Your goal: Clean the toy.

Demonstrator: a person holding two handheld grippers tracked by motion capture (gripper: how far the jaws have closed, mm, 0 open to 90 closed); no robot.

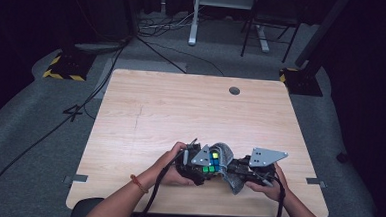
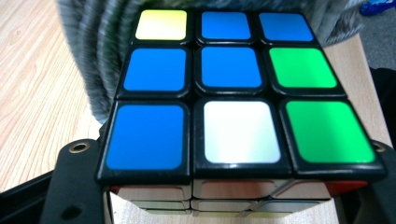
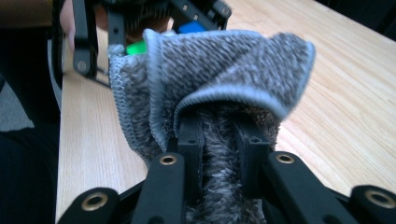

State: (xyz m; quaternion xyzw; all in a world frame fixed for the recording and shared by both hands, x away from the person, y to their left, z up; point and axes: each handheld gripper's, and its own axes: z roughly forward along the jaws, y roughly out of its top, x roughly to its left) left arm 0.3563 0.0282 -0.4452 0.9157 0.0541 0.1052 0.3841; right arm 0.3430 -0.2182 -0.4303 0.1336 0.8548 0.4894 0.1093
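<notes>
Careful: your left gripper (image 1: 201, 165) is holding the puzzle cube (image 2: 233, 88) just above the tabletop (image 1: 181, 108) between fingers that are barely gripping, so while your right gripper (image 1: 237, 172), pinching the grey cloth (image 3: 219, 79) tight, is wiping, it could be knocking the cube loose.

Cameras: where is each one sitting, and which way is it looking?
High view: above the person's side, looking forward and down on the table; forearms, both hands, left gripper and right gripper show.
Left gripper view: on the left gripper, looking at the puzzle cube between its black jaws.
Right gripper view: on the right gripper, looking along jaws pinching the grey cloth.
Shared: cube, cloth and wooden table appear in all three.
</notes>
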